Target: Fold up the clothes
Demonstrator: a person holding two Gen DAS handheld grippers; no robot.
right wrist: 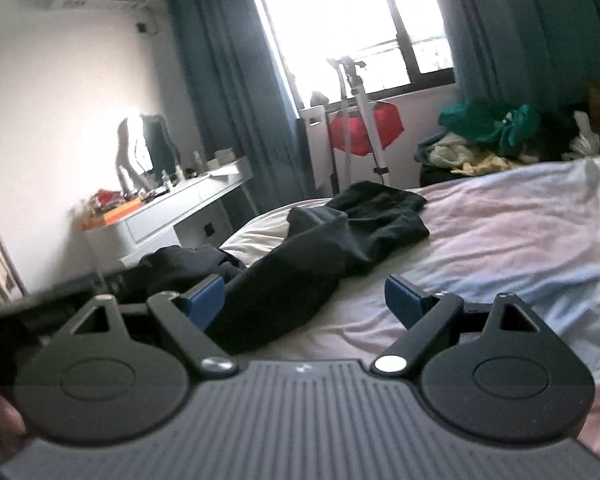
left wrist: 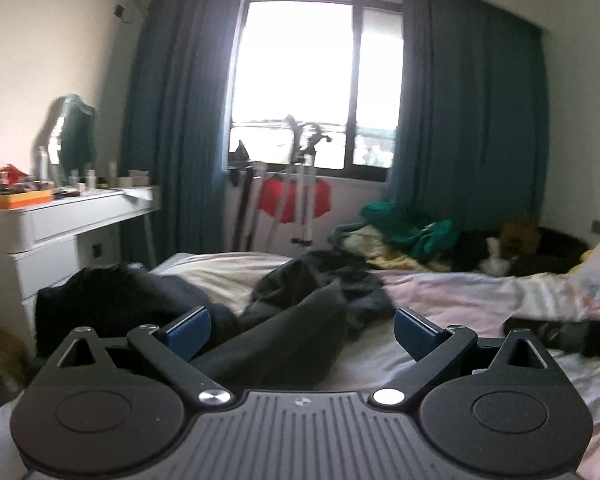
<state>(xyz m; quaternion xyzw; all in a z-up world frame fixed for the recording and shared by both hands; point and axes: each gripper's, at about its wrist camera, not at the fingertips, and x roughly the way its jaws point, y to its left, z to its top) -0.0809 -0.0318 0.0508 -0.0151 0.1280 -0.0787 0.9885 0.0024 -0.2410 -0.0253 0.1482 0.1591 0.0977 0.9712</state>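
Left wrist view: I am seeing the left gripper (left wrist: 302, 334) standing with its jaws wide apart, blue pads (left wrist: 190, 330) gripping nothing. The dark garment (left wrist: 300, 308) is lying crumpled on the bed (left wrist: 460, 300), running from just in front of the jaws away toward the window (left wrist: 300, 92). A second black heap (left wrist: 112, 300) is sitting beside it at the bed's edge nearest the white dresser (left wrist: 60, 228).

Right wrist view: the right gripper (right wrist: 304, 304) is likewise showing its jaws spread, nothing between the pads. The same dark garment (right wrist: 340, 232) is lying on the bed (right wrist: 500, 240) ahead of its left finger, not touching it as far as I can tell.

Beyond the bed, under the window, a tripod (left wrist: 302, 200) is standing before something red (left wrist: 292, 200). A pile of green and yellow clothes (left wrist: 404, 236) is resting at the bed's far side. I am finding no legible writing or brand marks; both views are blurred.
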